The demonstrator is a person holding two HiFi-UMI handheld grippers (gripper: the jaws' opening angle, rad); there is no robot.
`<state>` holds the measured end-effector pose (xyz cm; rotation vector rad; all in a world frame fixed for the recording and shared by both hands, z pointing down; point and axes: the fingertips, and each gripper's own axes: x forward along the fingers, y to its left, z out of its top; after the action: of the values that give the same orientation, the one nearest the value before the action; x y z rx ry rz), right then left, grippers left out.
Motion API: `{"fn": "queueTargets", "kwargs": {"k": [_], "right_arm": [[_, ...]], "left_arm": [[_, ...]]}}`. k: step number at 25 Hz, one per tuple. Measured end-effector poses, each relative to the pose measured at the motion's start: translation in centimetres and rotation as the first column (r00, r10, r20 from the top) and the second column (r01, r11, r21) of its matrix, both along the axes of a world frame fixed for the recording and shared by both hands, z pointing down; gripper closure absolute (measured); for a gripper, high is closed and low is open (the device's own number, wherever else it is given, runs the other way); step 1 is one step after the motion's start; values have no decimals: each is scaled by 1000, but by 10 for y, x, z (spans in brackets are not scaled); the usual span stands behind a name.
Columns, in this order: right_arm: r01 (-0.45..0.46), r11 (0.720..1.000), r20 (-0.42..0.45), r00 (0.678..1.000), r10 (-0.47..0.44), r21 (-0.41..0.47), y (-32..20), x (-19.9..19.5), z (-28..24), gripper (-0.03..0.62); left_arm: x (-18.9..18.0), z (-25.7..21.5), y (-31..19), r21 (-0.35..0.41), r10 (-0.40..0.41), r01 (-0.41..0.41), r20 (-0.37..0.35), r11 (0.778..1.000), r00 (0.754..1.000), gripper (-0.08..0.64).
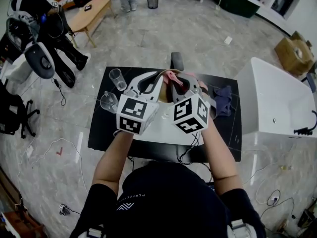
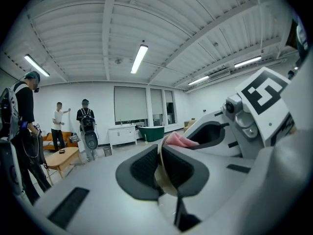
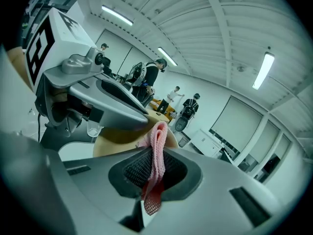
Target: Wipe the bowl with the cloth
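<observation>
Both grippers are raised above the black table (image 1: pixel 101 128), close together. My left gripper (image 1: pixel 148 83) is shut on the rim of a tan bowl (image 2: pixel 164 175), which stands on edge between its pads. My right gripper (image 1: pixel 181 83) is shut on a folded pink cloth (image 3: pixel 157 153). The cloth's upper end lies against the bowl (image 3: pixel 115 137). In the left gripper view the pink cloth (image 2: pixel 180 140) shows just behind the bowl's rim, beside the right gripper's body (image 2: pixel 254 111). In the head view the grippers hide most of the bowl (image 1: pixel 166 89).
Two clear glasses (image 1: pixel 117 78) (image 1: pixel 109 101) stand at the table's left part. A white mat (image 1: pixel 163 128) lies under the grippers. A bluish cloth (image 1: pixel 224 99) lies at the right. A white tub (image 1: pixel 277 103) stands right of the table. People stand far off.
</observation>
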<state>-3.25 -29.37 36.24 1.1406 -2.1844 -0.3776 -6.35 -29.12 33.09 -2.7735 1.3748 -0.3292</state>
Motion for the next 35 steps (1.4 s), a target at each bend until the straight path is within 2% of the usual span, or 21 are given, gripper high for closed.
{"fn": "queueTargets", "kwargs": {"k": [9,19,24,30,35], "right_arm": [[20,999,-49,999,-22,-37,3,-7,18,543],[95,990,-95,990,-106,-108,14,-18,37,543],[180,973,-129,971,-199,-145,26,-30,49,543],[236,955,-151,953,-263,-178,35,-33,56,543],[280,940,-126,943,-308,-196,43,-35,56,543]], "left_arm": [[-2,8,3,-39,20,-21,-29,999,999,531],[-1,14,3,-50,42,-44,-44,998,998,531],[-1,15,3,-40,42,-43,-38,998,998,531],[-2,18,2,-30,39,-40,-18,999,999,532],[-4,21,1,-28,28,-28,-5,999,1000,534]]}}
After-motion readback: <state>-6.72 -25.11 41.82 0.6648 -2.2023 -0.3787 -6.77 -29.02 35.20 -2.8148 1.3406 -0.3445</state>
